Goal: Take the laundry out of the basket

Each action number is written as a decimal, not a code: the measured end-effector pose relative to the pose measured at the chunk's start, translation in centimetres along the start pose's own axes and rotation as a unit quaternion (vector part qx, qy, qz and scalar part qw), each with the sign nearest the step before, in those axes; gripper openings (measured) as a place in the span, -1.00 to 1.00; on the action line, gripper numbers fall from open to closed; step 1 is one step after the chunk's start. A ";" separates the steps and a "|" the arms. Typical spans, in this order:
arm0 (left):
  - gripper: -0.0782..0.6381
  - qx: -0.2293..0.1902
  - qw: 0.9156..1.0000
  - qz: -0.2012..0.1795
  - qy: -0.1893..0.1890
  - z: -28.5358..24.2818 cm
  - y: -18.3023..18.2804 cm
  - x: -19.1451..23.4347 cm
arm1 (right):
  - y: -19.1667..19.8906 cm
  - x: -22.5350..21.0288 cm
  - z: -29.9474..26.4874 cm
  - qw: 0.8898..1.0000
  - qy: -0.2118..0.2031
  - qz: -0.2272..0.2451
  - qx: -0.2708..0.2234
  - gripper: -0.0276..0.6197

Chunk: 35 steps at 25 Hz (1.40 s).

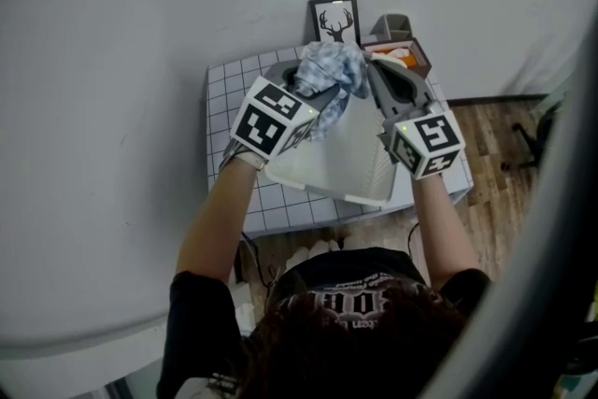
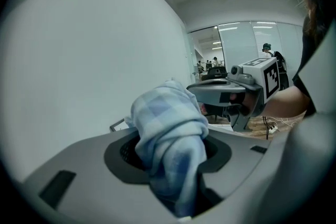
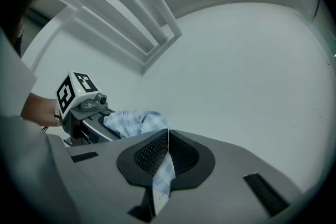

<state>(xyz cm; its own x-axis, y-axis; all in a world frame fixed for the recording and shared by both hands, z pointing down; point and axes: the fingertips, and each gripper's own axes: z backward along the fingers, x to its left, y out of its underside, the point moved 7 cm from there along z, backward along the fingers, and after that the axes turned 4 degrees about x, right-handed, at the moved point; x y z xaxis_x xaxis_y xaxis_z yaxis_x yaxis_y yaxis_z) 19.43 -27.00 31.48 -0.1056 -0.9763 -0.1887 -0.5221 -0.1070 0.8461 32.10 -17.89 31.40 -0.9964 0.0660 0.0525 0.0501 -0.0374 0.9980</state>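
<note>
Cloth held over basket far rim; left gripper fingers clamp its bunch, right gripper fingers pinch its edge.

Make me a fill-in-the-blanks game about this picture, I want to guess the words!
The left hand-held gripper and the right hand-held gripper both pinch one blue checked ____.
On the grid-patterned table sits a white ____.
The framed picture behind the basket shows a ____.
Missing words: cloth, basket, deer.
</note>
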 end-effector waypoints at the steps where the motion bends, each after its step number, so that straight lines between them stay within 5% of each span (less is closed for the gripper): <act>1: -0.21 -0.004 1.000 0.004 -0.006 0.6 -0.1 0.3 | -0.1 0.3 -0.4 1.000 -0.005 0.000 -0.001 -0.82; 8: -0.22 -0.035 0.996 0.047 -0.061 5.2 0.2 3.1 | -1.6 3.2 -3.0 0.999 -0.045 -0.001 -0.010 -0.82; 17: -0.22 -0.050 0.987 0.050 -0.141 11.1 1.9 4.9 | -2.7 8.9 -6.6 0.994 -0.109 0.002 -0.023 -0.82; 35: -0.23 -0.029 0.950 0.128 -0.283 22.4 11.6 7.8 | -3.9 21.6 -11.8 0.979 -0.200 -0.006 -0.036 -0.82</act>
<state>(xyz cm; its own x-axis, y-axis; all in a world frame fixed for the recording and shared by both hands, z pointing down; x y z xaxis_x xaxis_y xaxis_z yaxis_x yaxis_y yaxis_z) -6.36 -31.60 28.63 -0.6694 -0.7163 -0.1971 -0.3722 0.0938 0.9234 9.61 -28.08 28.26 -0.8900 0.4513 0.0652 0.0200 -0.1042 0.9944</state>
